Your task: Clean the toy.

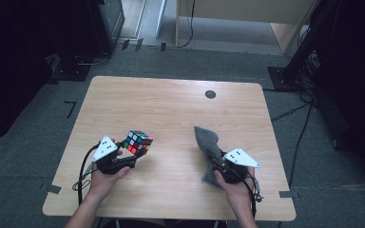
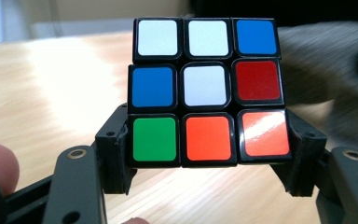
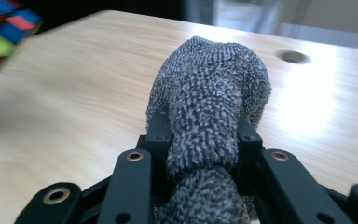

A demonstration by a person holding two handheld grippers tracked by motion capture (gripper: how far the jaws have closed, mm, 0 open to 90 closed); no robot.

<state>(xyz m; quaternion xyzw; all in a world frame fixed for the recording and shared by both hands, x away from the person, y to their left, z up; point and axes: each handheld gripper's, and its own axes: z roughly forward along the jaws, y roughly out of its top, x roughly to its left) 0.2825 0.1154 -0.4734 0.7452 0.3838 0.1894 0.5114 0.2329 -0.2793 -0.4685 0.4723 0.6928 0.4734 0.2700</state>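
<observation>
- High view: we see the left gripper (image 1: pixel 134 158) clamped on a puzzle cube (image 1: pixel 138 141), tilted, one corner up, off the table (image 1: pixel 171 99). The right gripper (image 1: pixel 217 164) pinches a grey cloth (image 1: pixel 205 137) whose long axis runs ahead of it.
- Left gripper view: the cube (image 2: pixel 206 91) sits between both jaws, its white-centred face towards us; no readable writing.
- Right gripper view: the cloth (image 3: pixel 209 107) bunches between the jaws, pointing forward.

The puzzle cube (image 1: pixel 138 141) sits left on the table (image 1: pixel 171 104), the cloth (image 1: pixel 208 145) well apart to its right.
</observation>
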